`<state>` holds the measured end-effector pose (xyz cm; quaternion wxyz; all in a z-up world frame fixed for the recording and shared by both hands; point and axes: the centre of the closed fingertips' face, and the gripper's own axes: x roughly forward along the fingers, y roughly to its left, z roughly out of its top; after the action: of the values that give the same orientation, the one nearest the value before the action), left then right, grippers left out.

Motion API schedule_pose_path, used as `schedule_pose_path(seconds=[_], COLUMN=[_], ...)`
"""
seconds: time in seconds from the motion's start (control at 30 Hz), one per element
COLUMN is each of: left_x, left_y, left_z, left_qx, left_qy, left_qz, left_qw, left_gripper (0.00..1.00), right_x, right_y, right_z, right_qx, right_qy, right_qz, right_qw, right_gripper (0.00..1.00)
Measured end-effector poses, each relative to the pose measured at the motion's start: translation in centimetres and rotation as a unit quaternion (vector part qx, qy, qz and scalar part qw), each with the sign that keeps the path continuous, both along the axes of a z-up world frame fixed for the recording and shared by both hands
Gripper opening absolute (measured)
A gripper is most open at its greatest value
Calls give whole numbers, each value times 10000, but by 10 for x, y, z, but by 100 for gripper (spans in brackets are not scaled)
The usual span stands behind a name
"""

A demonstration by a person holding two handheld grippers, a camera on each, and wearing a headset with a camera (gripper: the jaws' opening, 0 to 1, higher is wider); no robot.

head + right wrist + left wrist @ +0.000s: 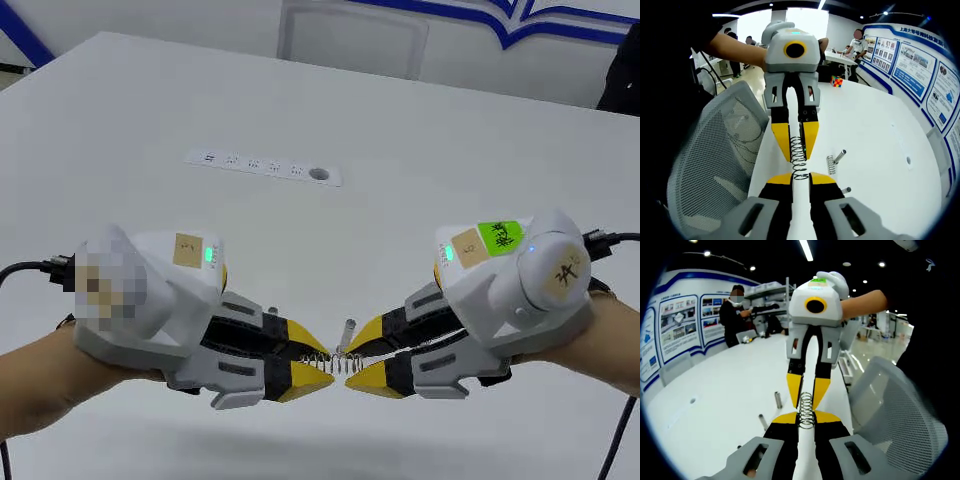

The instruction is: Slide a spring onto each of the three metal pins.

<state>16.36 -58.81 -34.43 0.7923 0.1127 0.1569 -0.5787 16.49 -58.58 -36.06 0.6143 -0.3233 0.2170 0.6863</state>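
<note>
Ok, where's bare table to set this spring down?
Bare table runs from the left gripper and right gripper out to the socket strip, and beyond it toward the chair. Crowded between their tips, round the spring and pins.

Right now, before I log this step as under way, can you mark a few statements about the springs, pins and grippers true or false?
1. The left gripper and right gripper meet tip to tip. True.
2. The spring lies loose on the table. False: it spans between both grippers' tips, held at each end.
3. A pin nearby has a second spring at its base. True.
4. The power strip sits between the grippers. False: it lies farther up the table.
</note>
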Motion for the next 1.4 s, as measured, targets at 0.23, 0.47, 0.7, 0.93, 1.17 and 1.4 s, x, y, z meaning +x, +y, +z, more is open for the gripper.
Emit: schedule_pose_path(seconds=[0.23,0.47,0.7,0.93,1.17,1.4], left_x=[0,0,1,1,2,4], left_y=[2,4,3,1,0,1], left_z=[0,-1,1,1,1,3], left_qx=[59,141,135,138,131,-124], left_qy=[-72,-144,-178,-199,-191,177], left_qz=[9,12,40,45,64,208], left_qw=[10000,9998,9997,9997,9997,9995], left_gripper=[10,10,11,11,11,12], right_x=[-1,-4,-9,-11,-12,-9], right_y=[3,11,24,32,39,40], right_z=[11,30,47,54,56,58], right_qx=[224,594,1015,1151,1253,1294], right_qy=[118,302,511,548,506,558], right_qz=[-46,-74,-133,-115,-143,-203], right_qw=[9997,9977,9934,9918,9907,9898], right_gripper=[12,12,12,12,11,11])
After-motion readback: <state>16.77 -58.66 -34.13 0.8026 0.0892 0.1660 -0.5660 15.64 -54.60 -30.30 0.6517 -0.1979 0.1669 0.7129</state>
